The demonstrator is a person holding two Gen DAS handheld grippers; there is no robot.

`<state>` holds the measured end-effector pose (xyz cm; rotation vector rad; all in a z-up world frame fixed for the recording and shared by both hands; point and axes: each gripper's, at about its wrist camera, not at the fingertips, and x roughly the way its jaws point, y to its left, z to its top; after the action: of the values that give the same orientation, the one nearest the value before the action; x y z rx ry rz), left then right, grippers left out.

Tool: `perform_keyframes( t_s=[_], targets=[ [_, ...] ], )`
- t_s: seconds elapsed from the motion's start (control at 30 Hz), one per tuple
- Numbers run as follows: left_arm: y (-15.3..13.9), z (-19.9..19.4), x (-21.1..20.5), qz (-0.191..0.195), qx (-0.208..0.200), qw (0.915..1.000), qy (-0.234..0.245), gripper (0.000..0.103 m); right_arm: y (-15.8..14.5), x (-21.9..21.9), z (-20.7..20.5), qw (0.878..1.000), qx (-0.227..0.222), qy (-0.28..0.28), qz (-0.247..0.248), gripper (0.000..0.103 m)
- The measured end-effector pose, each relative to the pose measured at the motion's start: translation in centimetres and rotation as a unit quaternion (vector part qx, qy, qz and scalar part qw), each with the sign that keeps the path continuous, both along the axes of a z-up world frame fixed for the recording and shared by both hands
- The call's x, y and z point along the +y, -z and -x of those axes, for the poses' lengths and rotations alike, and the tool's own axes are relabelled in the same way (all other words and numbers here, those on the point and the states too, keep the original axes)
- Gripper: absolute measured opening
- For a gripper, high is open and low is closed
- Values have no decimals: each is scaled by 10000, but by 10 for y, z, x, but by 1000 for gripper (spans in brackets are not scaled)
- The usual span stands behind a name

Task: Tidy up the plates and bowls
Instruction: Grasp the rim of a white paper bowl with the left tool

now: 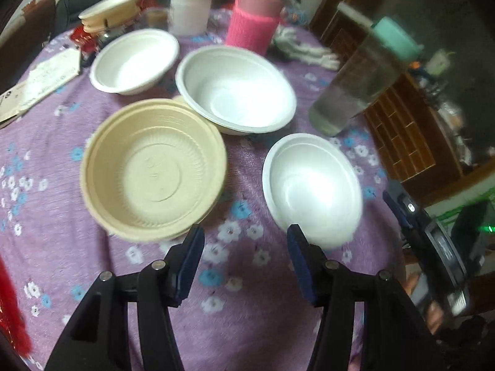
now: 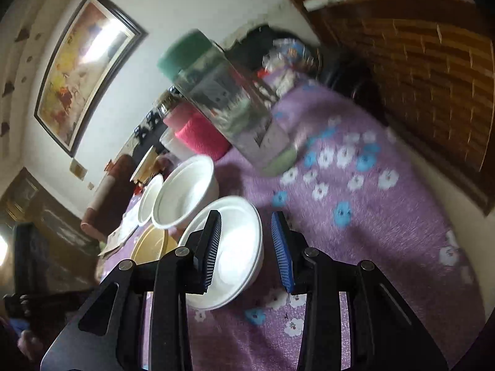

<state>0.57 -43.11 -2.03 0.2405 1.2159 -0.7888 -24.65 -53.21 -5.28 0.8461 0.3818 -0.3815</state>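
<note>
Bowls stand in a loose cluster on the bench, which carries a purple cloth printed with white and blue flowers.

The large white round bowl sits near the middle of the cloth, upright and empty. Its near-left rim overlaps the beige ribbed round bowl, which looks like a nested stack of like bowls. A second white bowl stands beyond the beige one, a little apart from the large bowl. The small white shallow bowl stands alone nearer the bench edge, to the right of the beige bowl.

Behind the bowls stand a clear tumbler with a green lid, a flask in a pink knitted sleeve and a white lidded tub. A further stack of beige bowls sits at the far left.

The left tongs are spread, with nothing between them; they hover above the cloth between the beige bowl and the small white bowl. The right tongs are also parted and empty; in the right wrist view their left finger overlaps the small white bowl, but contact cannot be told.
</note>
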Motion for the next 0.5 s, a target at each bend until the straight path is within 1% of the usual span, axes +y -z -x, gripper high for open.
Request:
perform_keyframes(
  t_s=[0.03, 0.1, 0.13, 0.17, 0.23, 0.33, 0.43, 0.5],
  targets=[
    [2, -1, -4, -21, 68, 10000, -42, 56, 3, -4, -2, 9999, -11, -72, -113, 33],
    [10, -5, -14, -21, 337, 9994, -116, 56, 11, -10, -3, 9991, 7, -115, -411, 33],
    [13, -5, -18, -40, 460, 9987, -198, 56, 14, -12, -4, 9979, -70, -219, -606, 33],
    [14, -4, -19, -39, 517, 9984, -231, 56, 17, -12, -7, 9971, -73, -310, -691, 33],
    [18, -2, -24, -56, 600, 9979, -250, 56, 19, -13, -10, 9968, 3, -314, -738, 33],
    [20, 0, -25, -32, 643, 9972, -369, 56, 22, -12, -12, 9951, -64, -416, -899, 33],
    [23, -1, -27, 25, 754, 9960, -472, 56, 26, -11, -18, 9948, 111, -382, -935, 33],
    [28, -1, -34, 17, 813, 9954, -510, 56, 31, -14, -20, 9938, 161, -326, -1050, 33]
  ],
)
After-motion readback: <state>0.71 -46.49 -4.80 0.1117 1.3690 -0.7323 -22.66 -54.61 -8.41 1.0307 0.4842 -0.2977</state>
